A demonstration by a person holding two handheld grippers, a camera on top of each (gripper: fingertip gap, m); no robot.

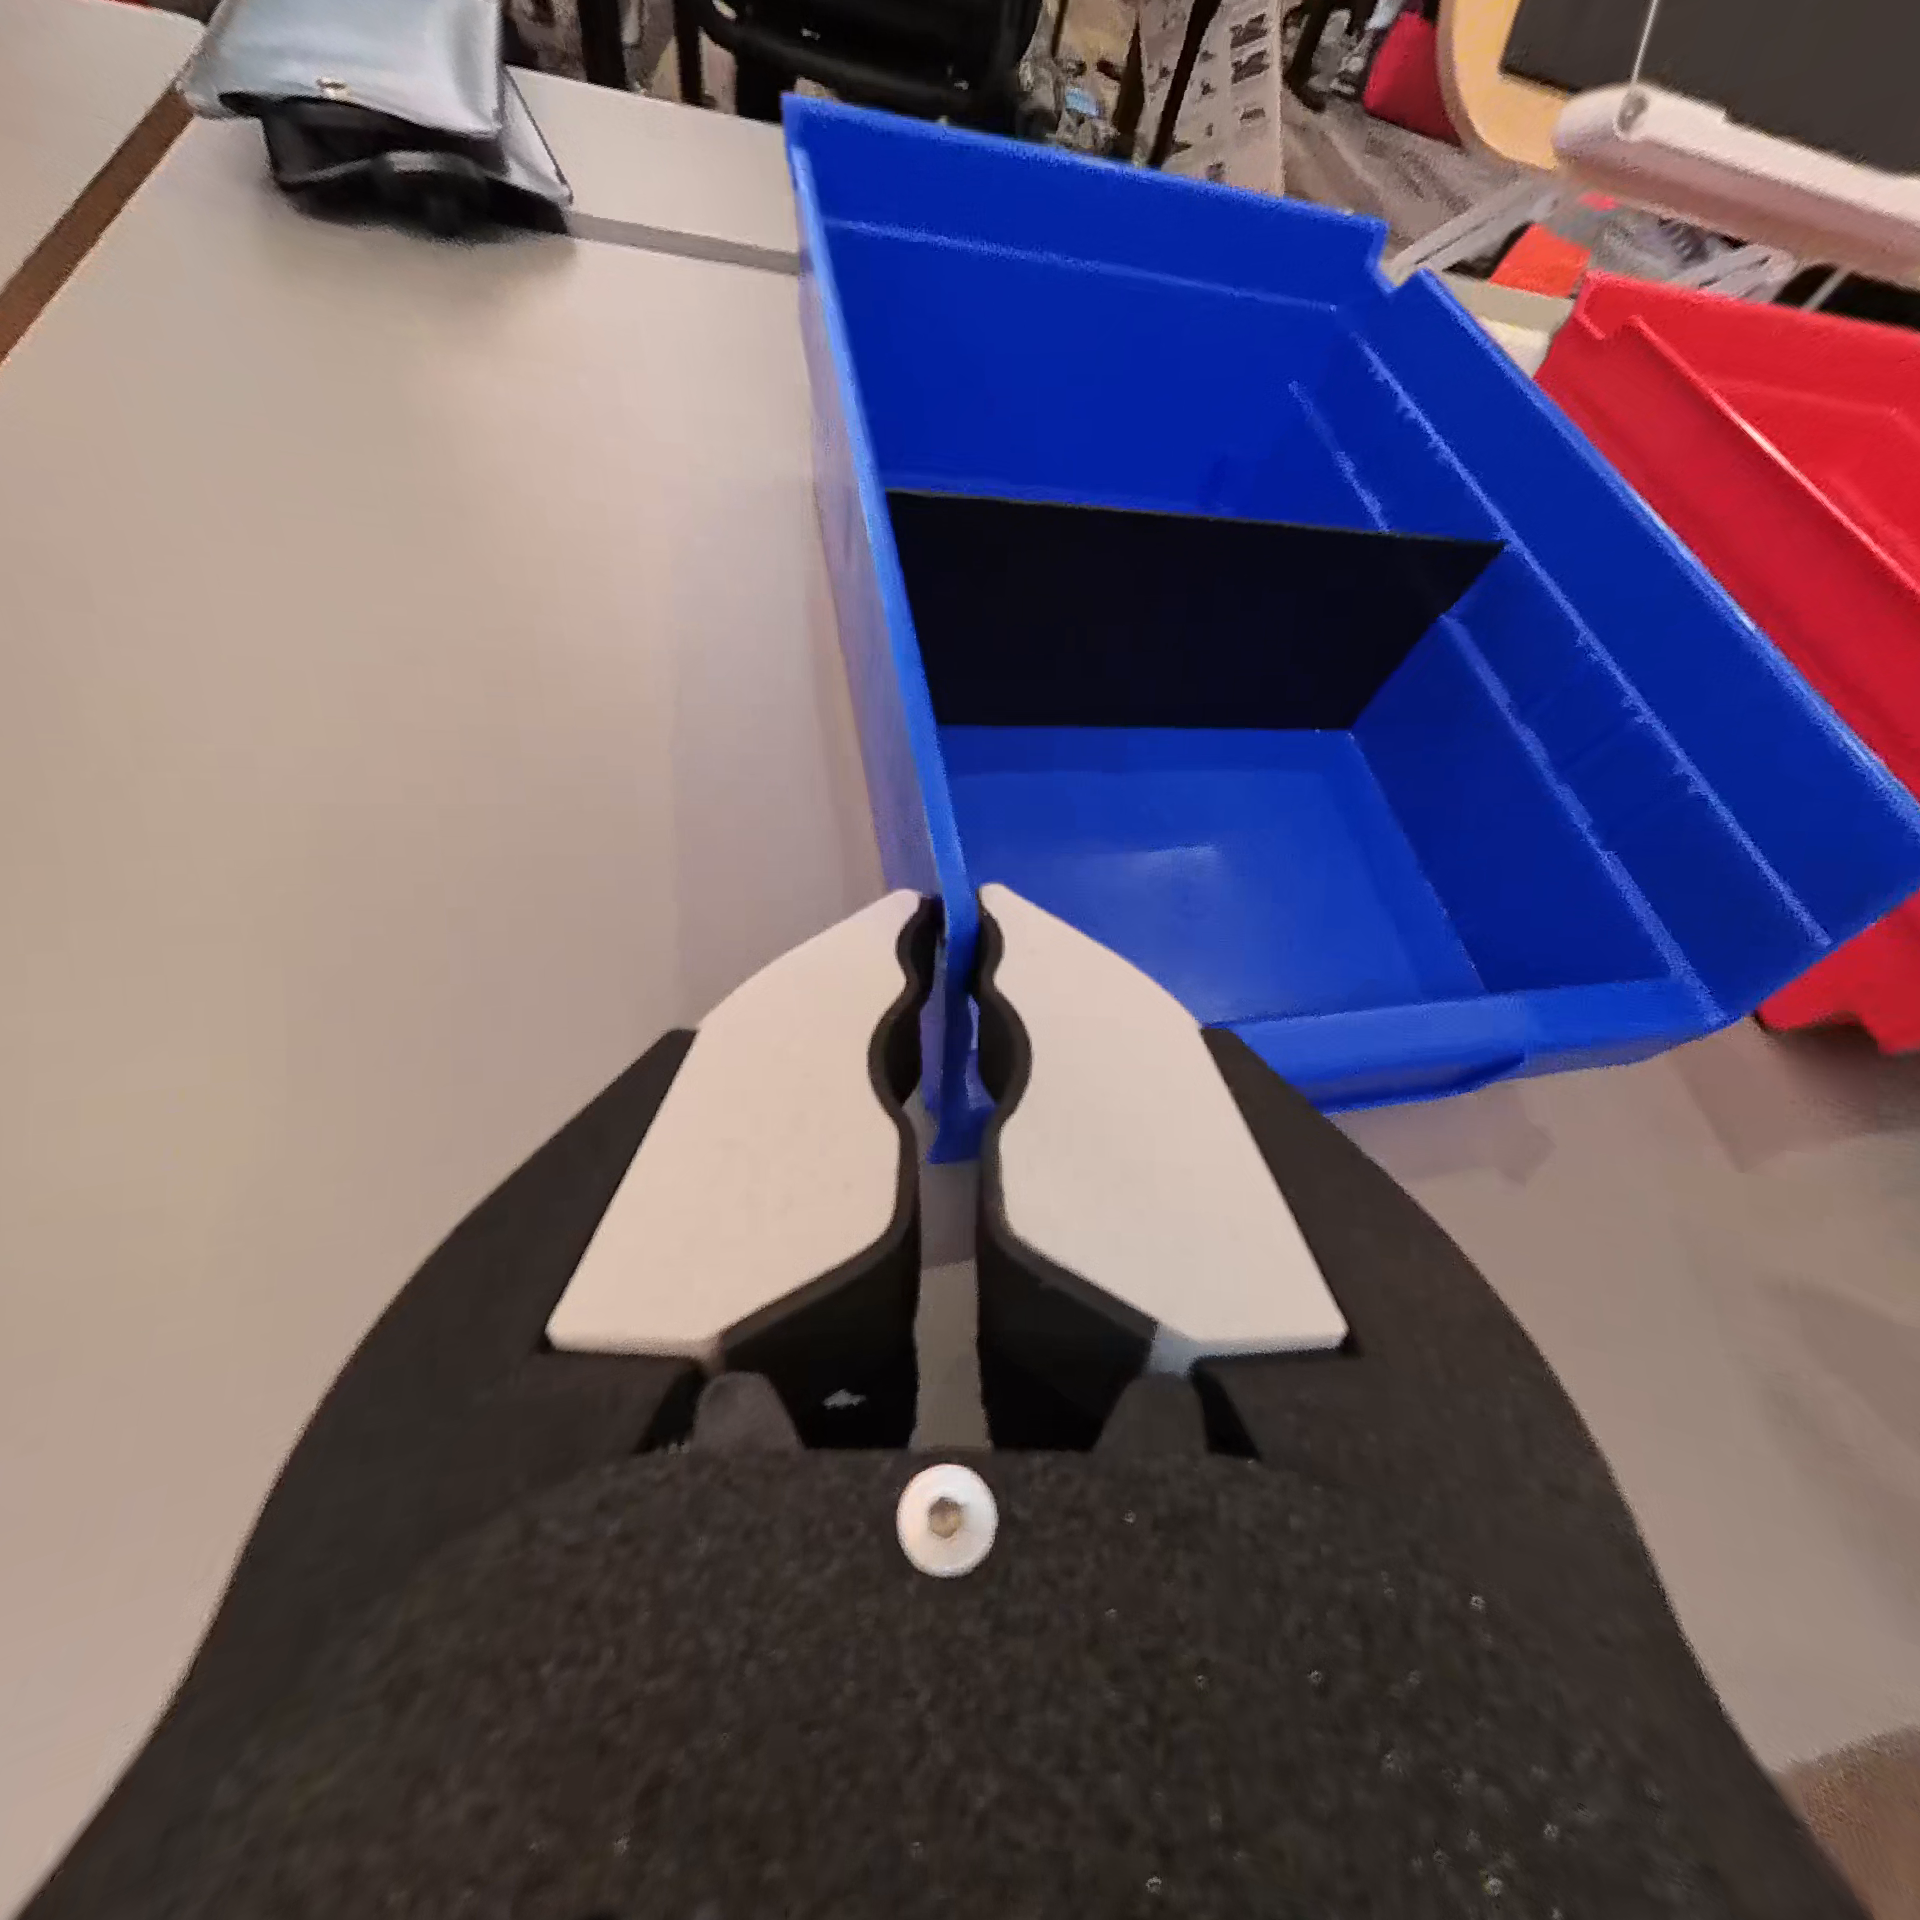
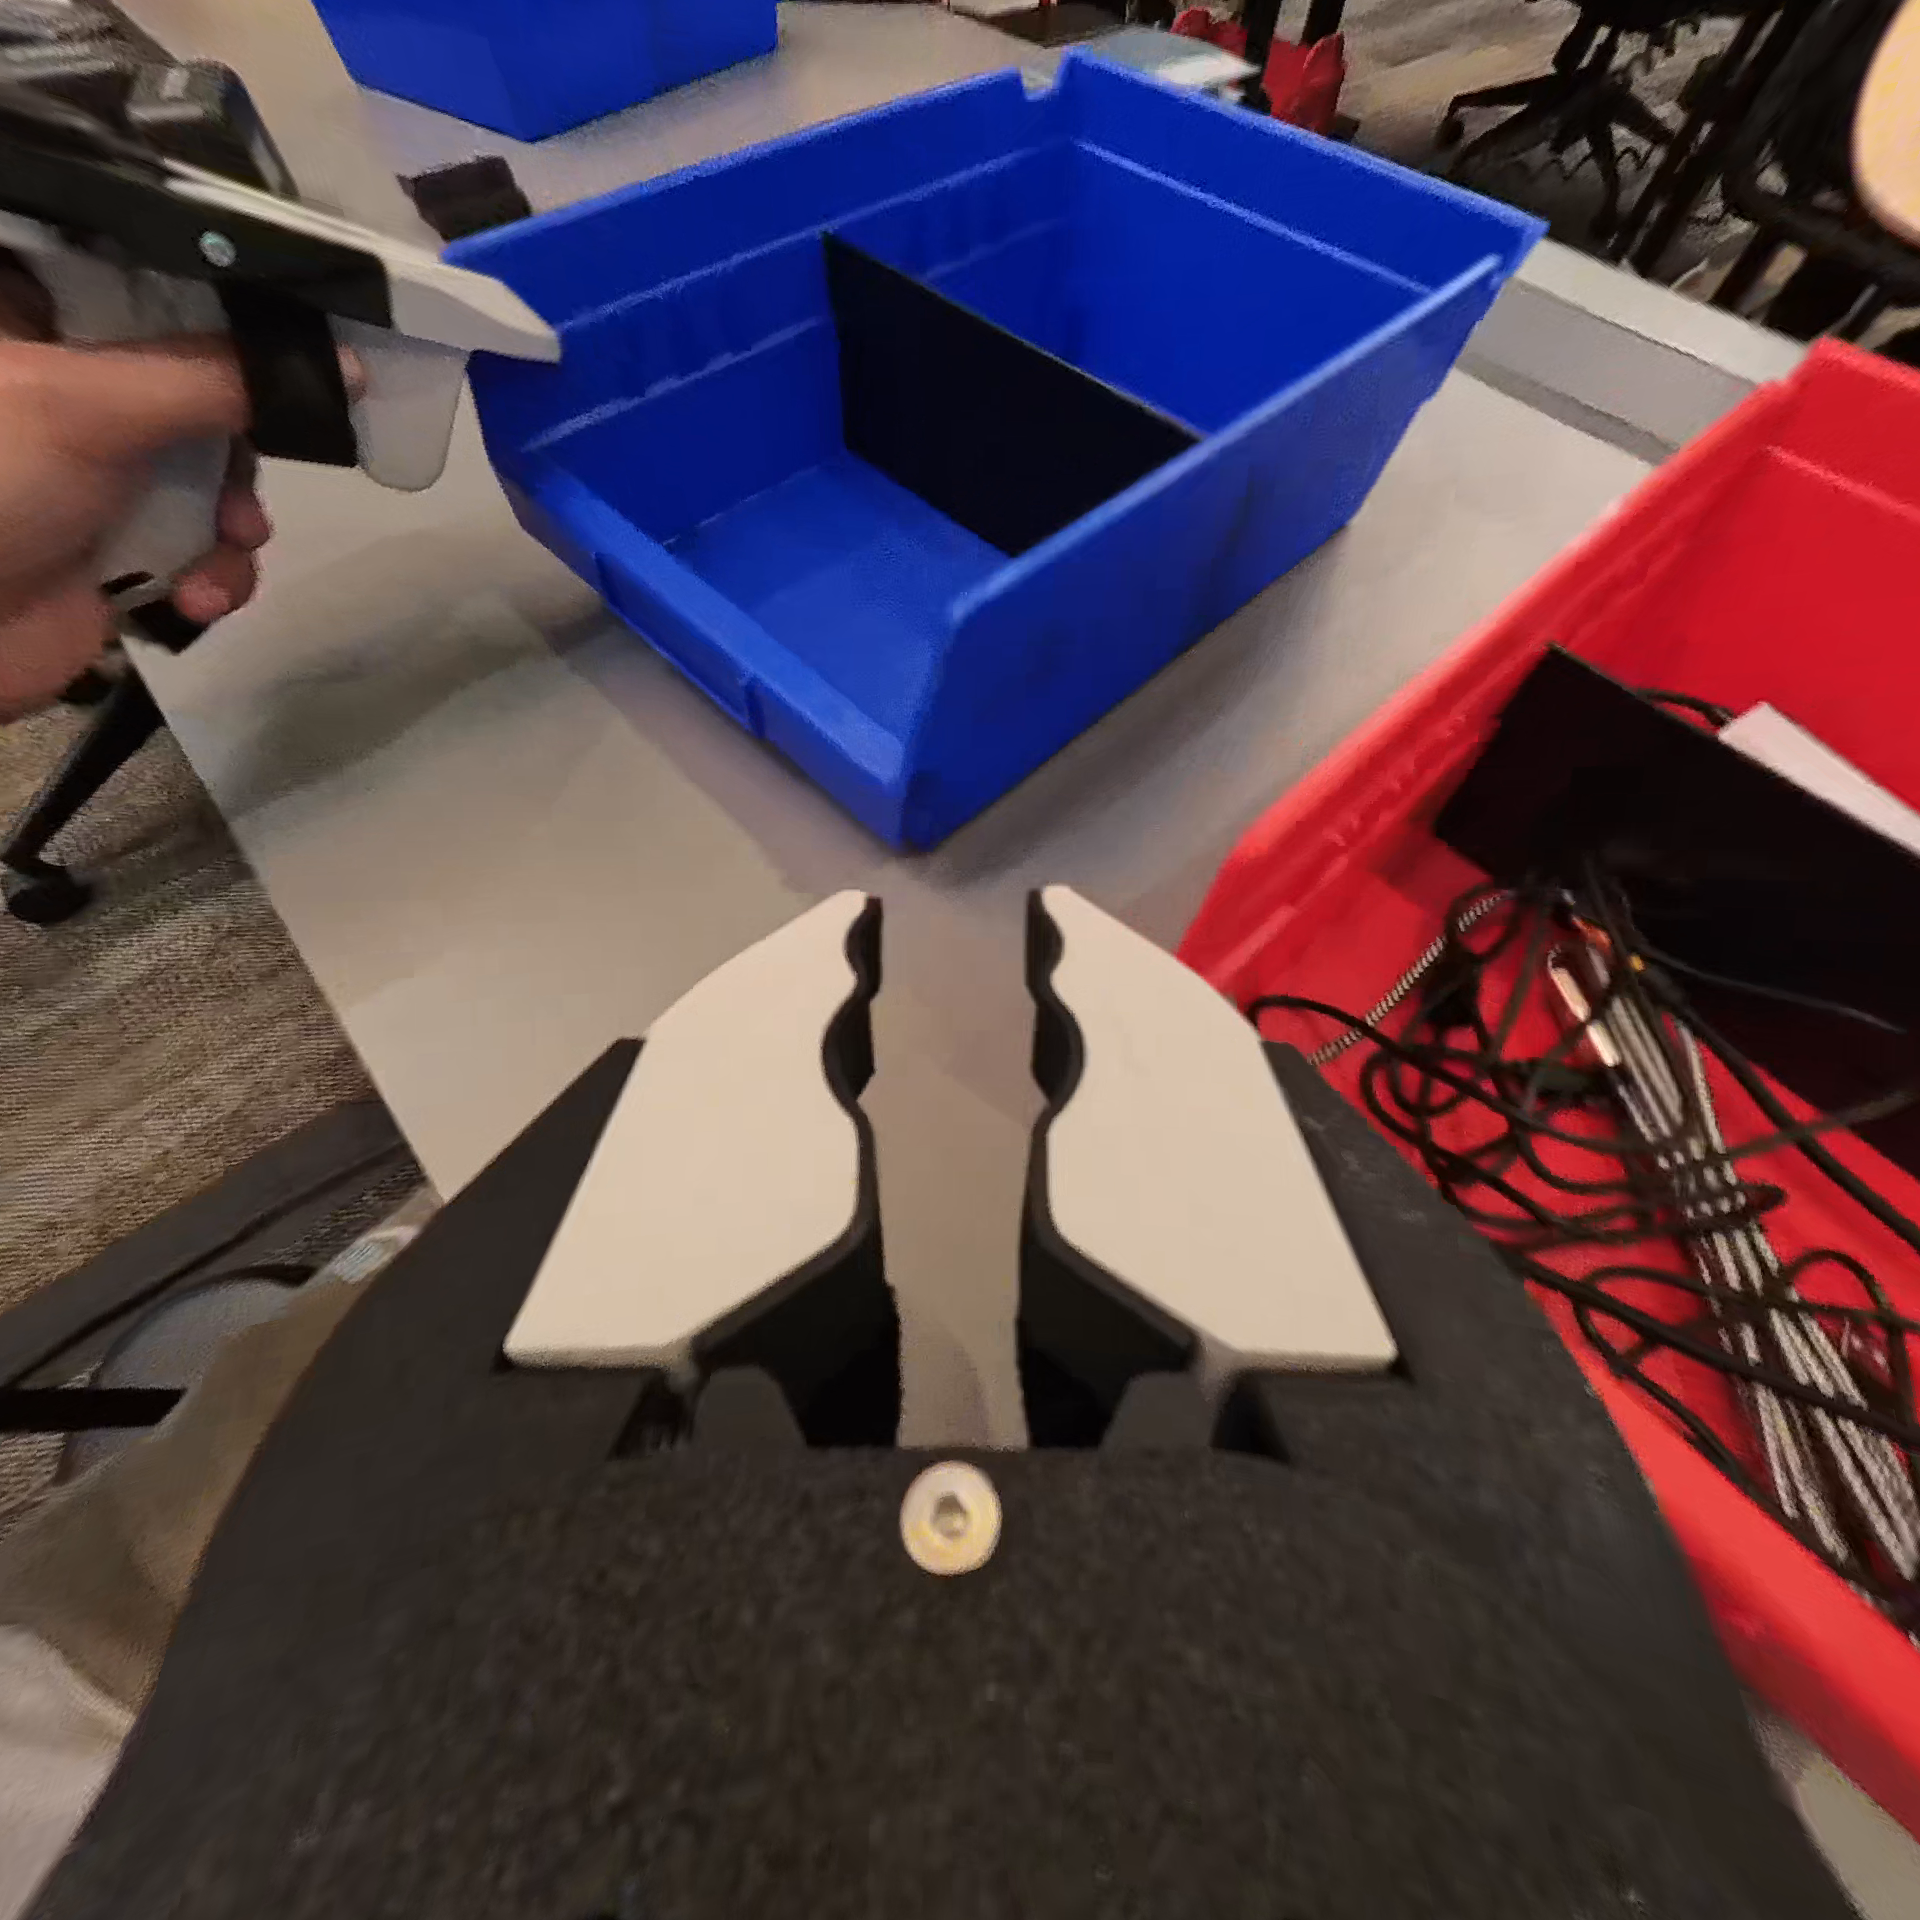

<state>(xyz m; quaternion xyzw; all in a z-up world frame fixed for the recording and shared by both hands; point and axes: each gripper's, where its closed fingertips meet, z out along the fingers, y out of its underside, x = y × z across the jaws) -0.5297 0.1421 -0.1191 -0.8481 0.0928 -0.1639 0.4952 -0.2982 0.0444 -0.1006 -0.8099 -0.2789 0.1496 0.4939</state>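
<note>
My left gripper (image 1: 951, 904) is shut on the thin left wall of an open blue bin (image 1: 1039, 416), near its front corner, with both pads pressed on the wall. A black divider (image 1: 1143, 613) splits the bin, and both compartments look bare. In the right wrist view the left gripper (image 2: 488, 322), held by a hand (image 2: 83, 499), meets the blue bin's (image 2: 1091, 665) rim at a corner. My right gripper (image 2: 951, 909) is open with nothing between its fingers, above the grey table (image 2: 468, 831), just short of the bin's near corner.
A red bin (image 2: 1455, 831) at the right holds tangled black cables (image 2: 1610, 1143), metal rods and a black divider (image 2: 1662, 810); it also shows in the left wrist view (image 1: 1766, 468). Another blue bin (image 2: 540, 52) stands at the back. A grey pouch (image 1: 395, 104) lies far left. There is about 25 centimeters between the tips of the two grippers.
</note>
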